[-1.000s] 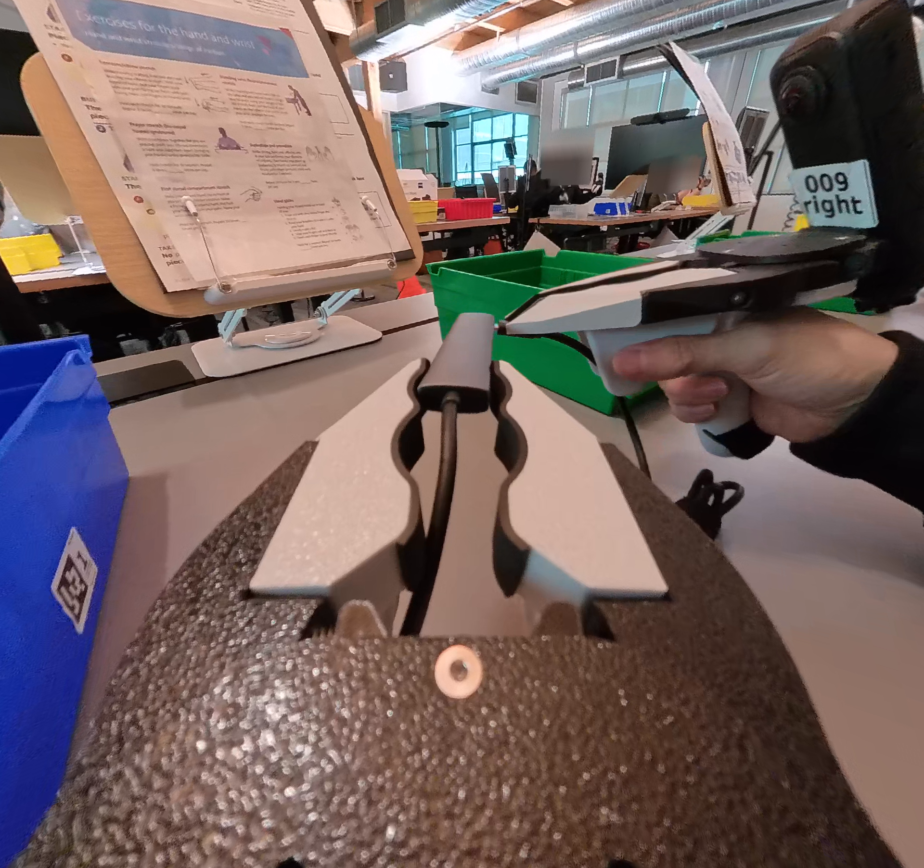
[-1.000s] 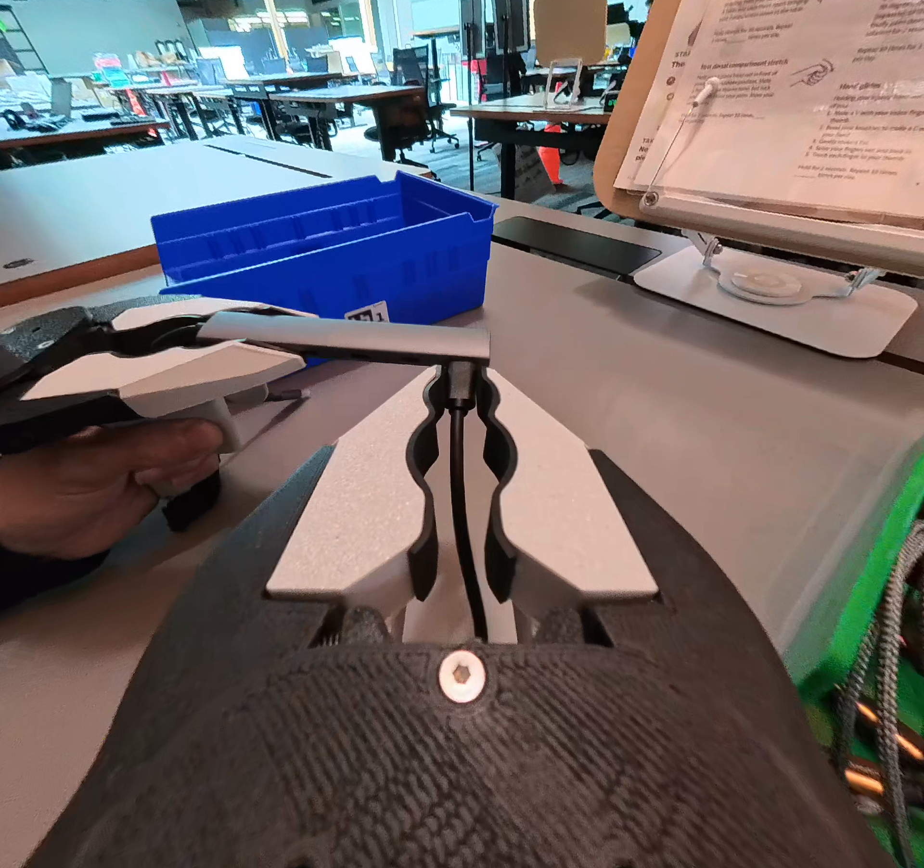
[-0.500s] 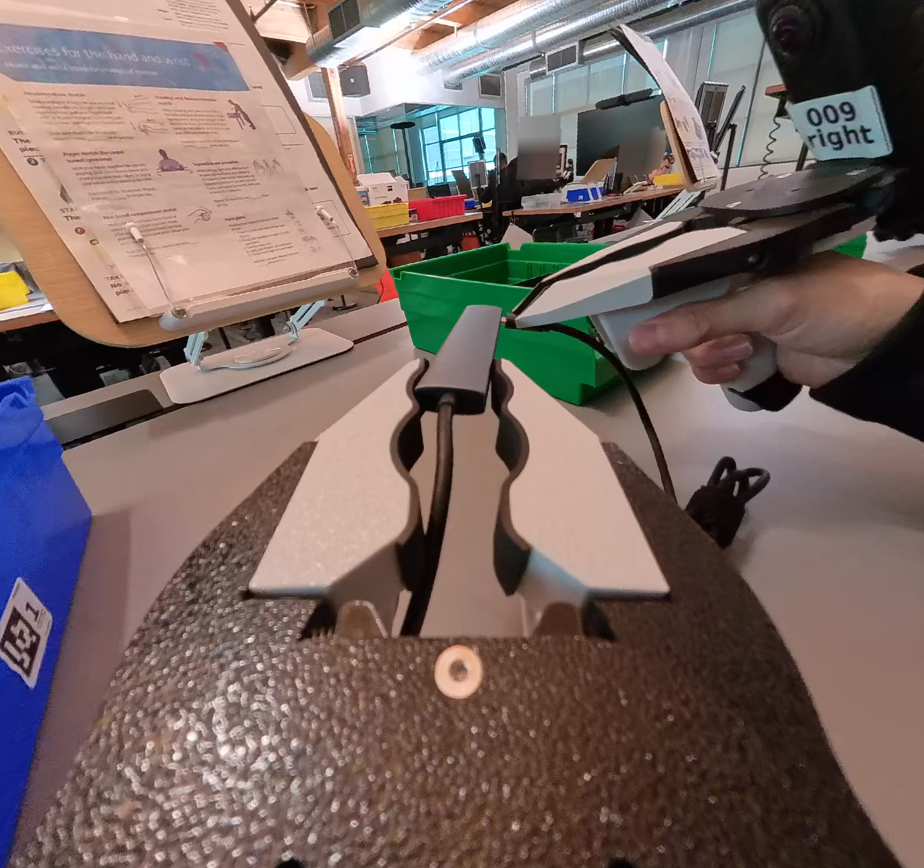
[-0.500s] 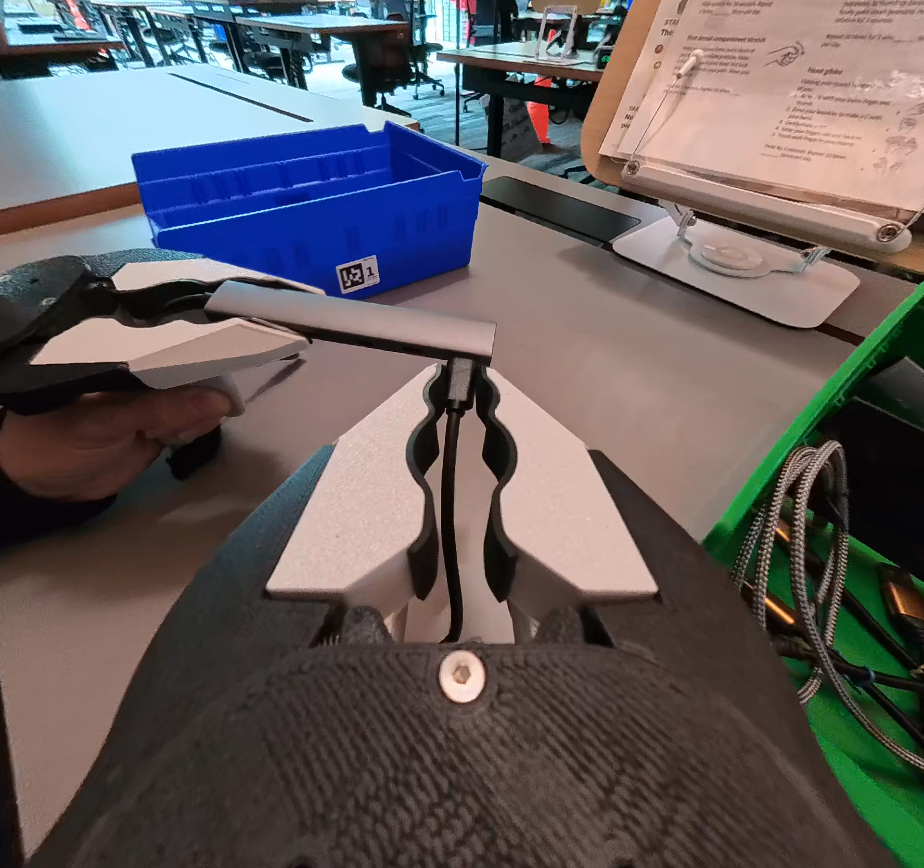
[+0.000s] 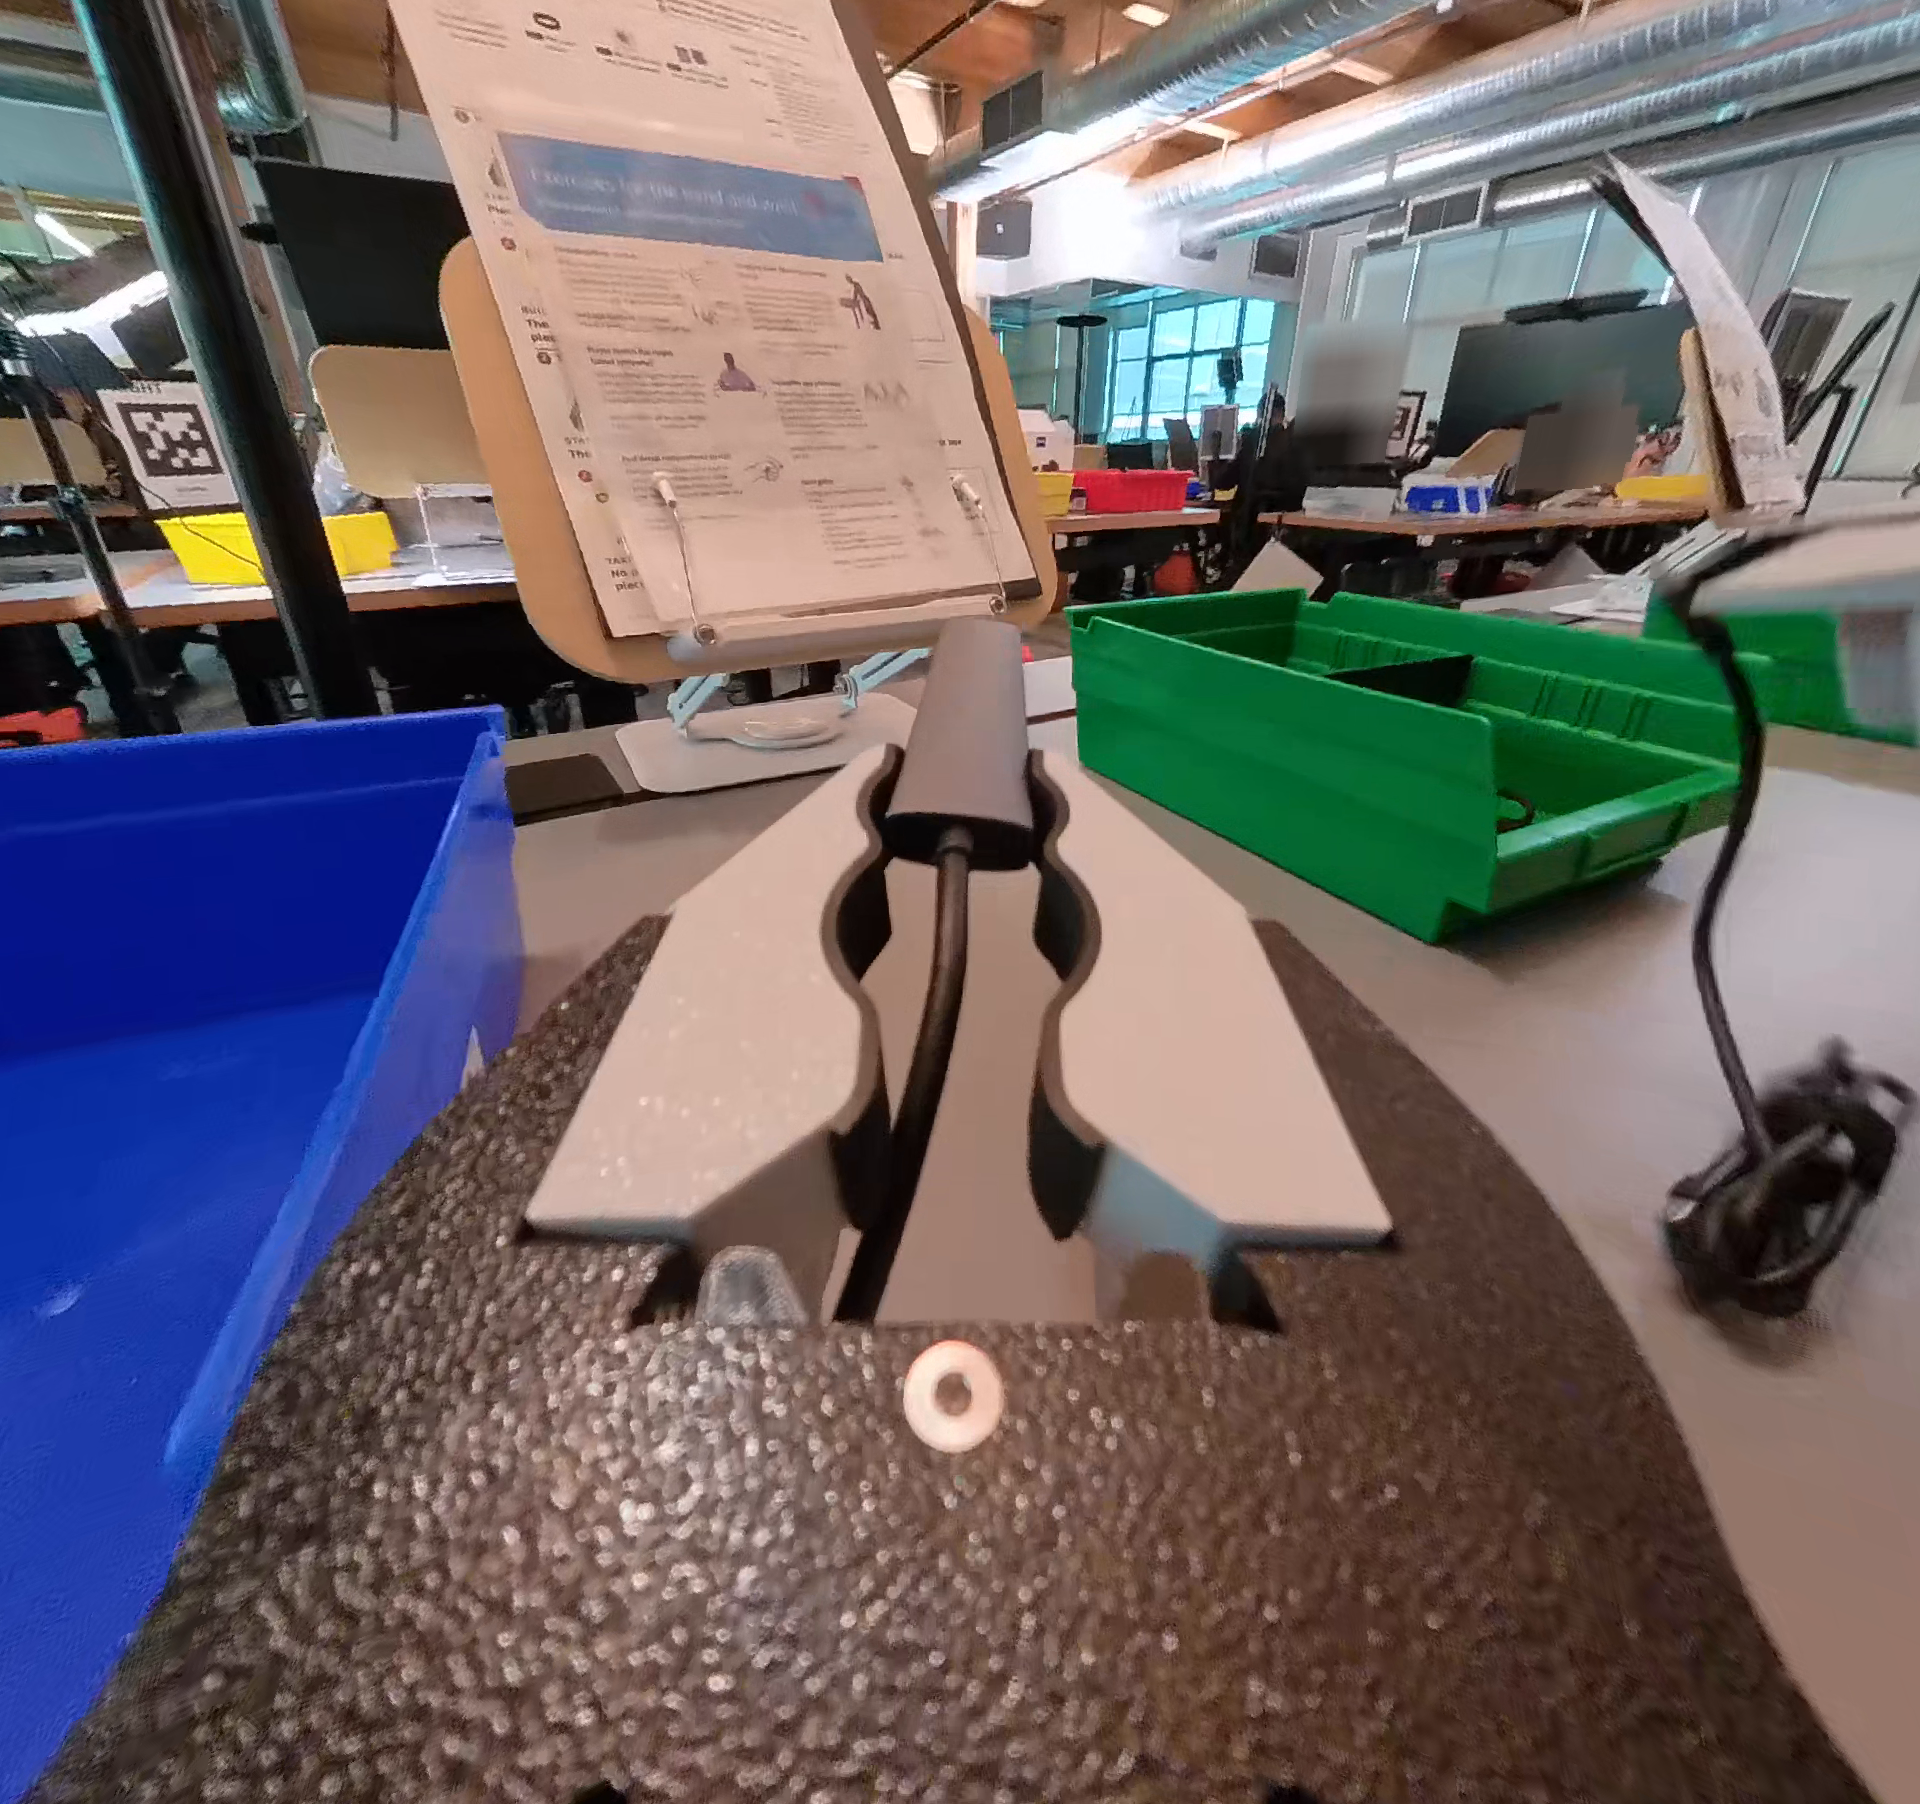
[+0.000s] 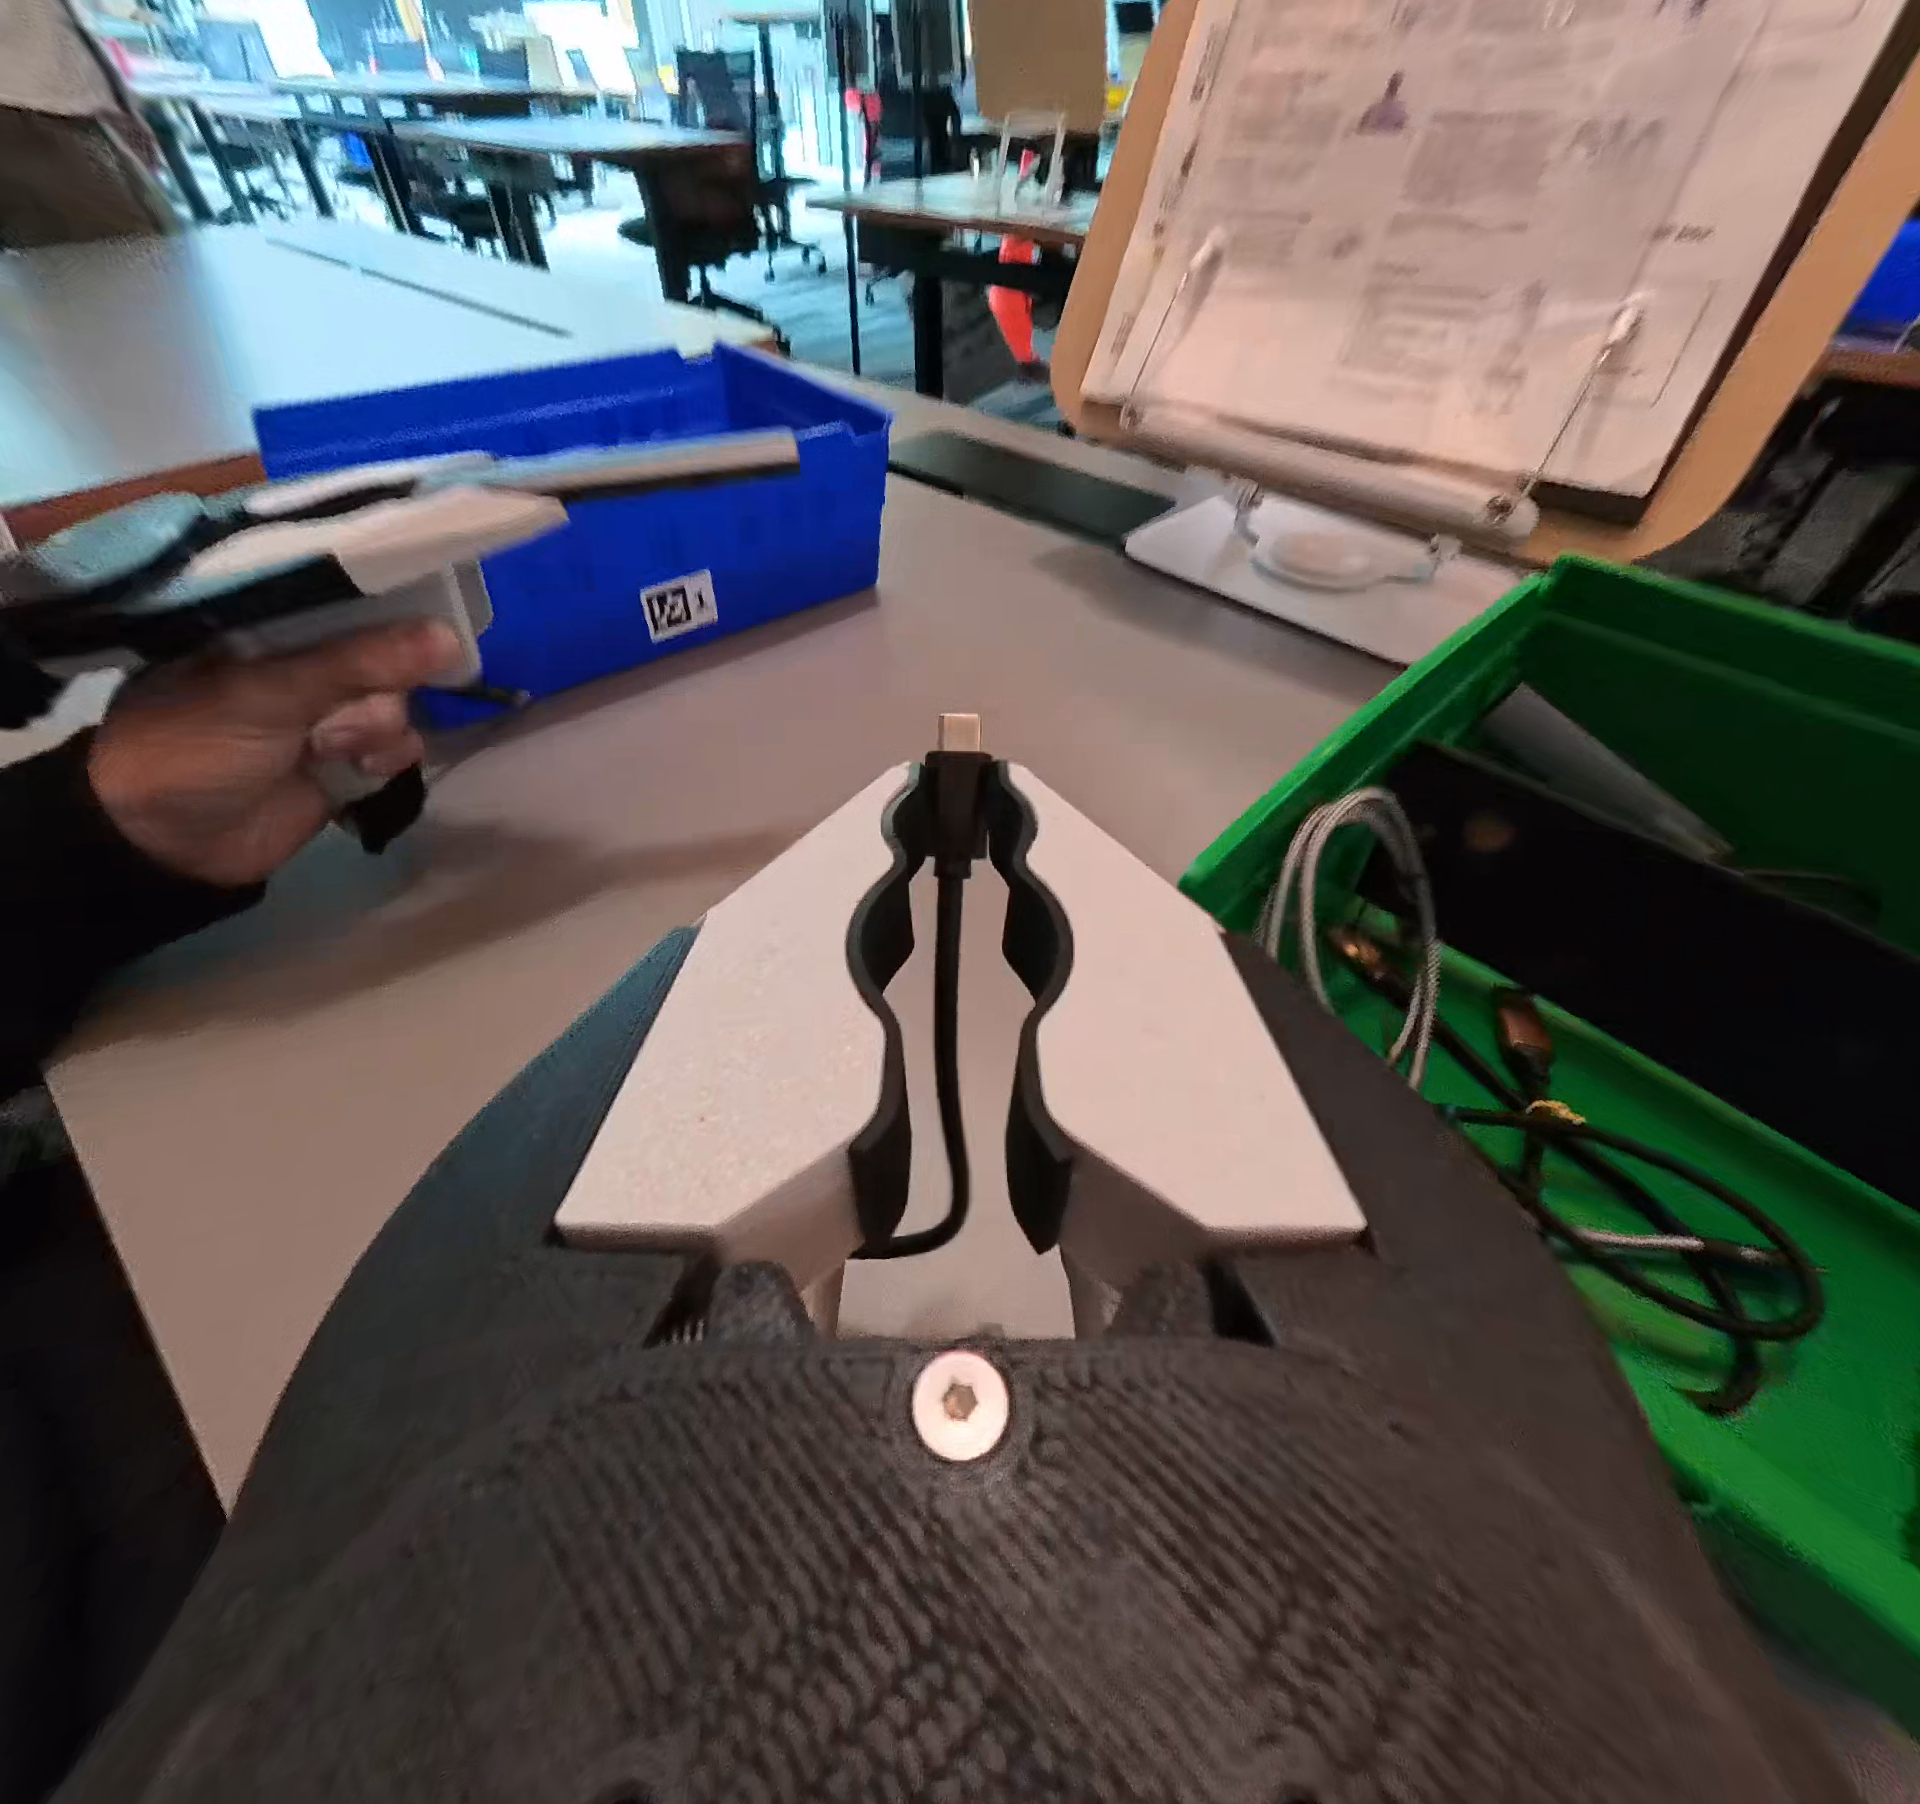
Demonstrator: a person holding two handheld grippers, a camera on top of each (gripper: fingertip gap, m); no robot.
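My left gripper (image 5: pixel 961 788) is shut on a dark grey adapter bar (image 5: pixel 966 705), whose short cable runs back between the fingers. It is held above the table beside the blue bin (image 5: pixel 208 975). My right gripper (image 6: pixel 957 778) is shut on a black cable plug (image 6: pixel 956 798) with its silver tip (image 6: pixel 957 731) bare and pointing forward. In the left wrist view the right gripper (image 5: pixel 1787 591) is at the right edge, and the black cable hangs from it to a coiled bundle (image 5: pixel 1787 1193). In the right wrist view the left gripper (image 6: pixel 499 507) holds the adapter bar (image 6: pixel 665 461) in front of the blue bin (image 6: pixel 675 528).
A green bin (image 5: pixel 1403 767) stands to the right; in the right wrist view the green bin (image 6: pixel 1766 1442) holds several loose cables (image 6: pixel 1507 1079). A document stand with printed sheets (image 5: pixel 727 352) is at the back of the grey table (image 6: pixel 727 819). A hand (image 6: pixel 239 746) grips the left tool.
The plug was seated in the adapter bar's end; now they are apart. The left gripper has moved left toward the blue bin and the right gripper has drawn away to the right.
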